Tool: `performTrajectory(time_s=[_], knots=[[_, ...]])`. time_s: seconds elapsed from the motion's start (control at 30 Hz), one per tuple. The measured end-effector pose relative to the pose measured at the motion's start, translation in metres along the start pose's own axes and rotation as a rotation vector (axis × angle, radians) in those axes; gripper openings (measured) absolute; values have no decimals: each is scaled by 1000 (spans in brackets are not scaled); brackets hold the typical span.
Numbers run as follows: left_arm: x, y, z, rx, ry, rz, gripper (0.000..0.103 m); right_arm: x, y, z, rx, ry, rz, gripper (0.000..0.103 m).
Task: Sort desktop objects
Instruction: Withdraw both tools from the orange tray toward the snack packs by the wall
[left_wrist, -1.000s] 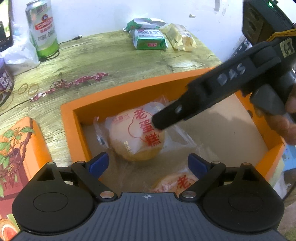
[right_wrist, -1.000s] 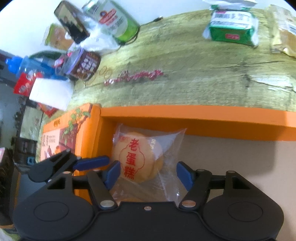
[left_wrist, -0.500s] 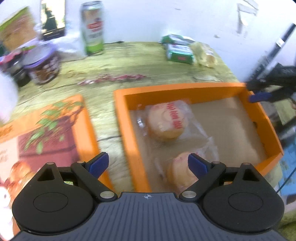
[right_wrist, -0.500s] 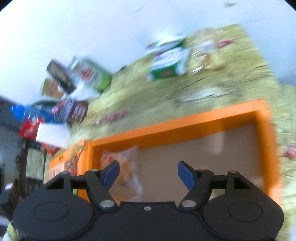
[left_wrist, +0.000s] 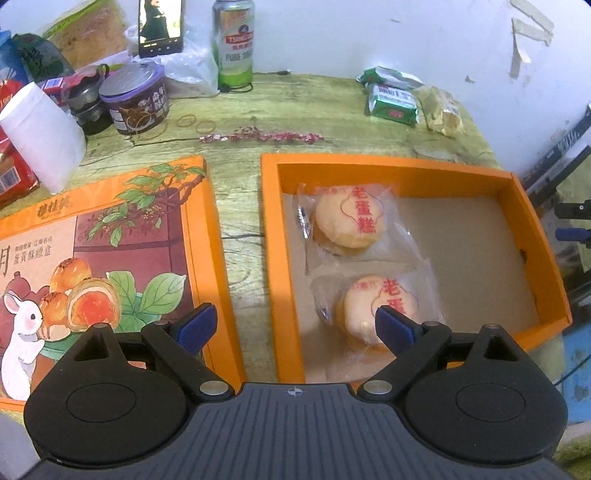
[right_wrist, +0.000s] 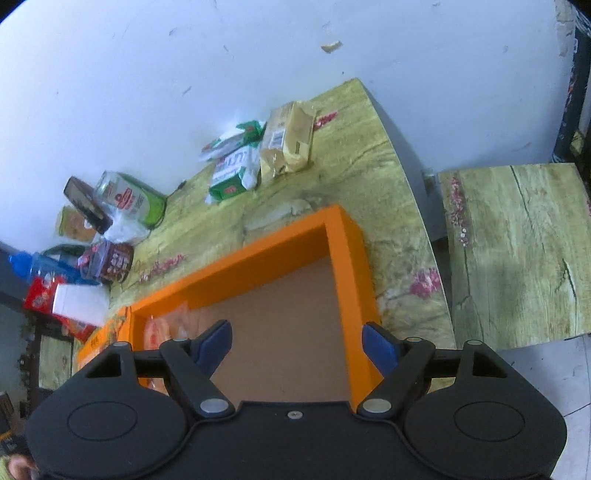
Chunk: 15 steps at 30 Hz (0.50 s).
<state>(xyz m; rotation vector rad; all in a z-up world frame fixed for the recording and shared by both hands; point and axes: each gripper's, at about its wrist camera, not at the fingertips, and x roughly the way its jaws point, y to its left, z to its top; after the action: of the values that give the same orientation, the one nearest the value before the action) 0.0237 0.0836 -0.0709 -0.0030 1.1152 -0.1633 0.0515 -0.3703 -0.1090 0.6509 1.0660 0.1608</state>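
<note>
Two clear-wrapped round cakes (left_wrist: 349, 221) printed in red lie at the left end of the orange box (left_wrist: 271, 236), both the left gripper (left_wrist: 293, 326) and the right gripper (right_wrist: 297, 341) gaping empty, the right's jaws having just been opening; only the right wrist view shows the side table (right_wrist: 517, 251).

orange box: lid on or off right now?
Off. The orange box sits open-topped with two wrapped cakes inside on its brown floor; the illustrated lid lies flat on the table beside it, apart from the box.
</note>
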Motion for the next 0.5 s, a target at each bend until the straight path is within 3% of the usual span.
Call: performTrajectory(time_s=[0.27,0.5], knots=[[-3,-13,36,92,-71,-54,93,-20,13,-7,-16,-47,-12,76],[-10,-11,85,150,-157,-140,94,-44,70,17,-44,-127,-13,76]])
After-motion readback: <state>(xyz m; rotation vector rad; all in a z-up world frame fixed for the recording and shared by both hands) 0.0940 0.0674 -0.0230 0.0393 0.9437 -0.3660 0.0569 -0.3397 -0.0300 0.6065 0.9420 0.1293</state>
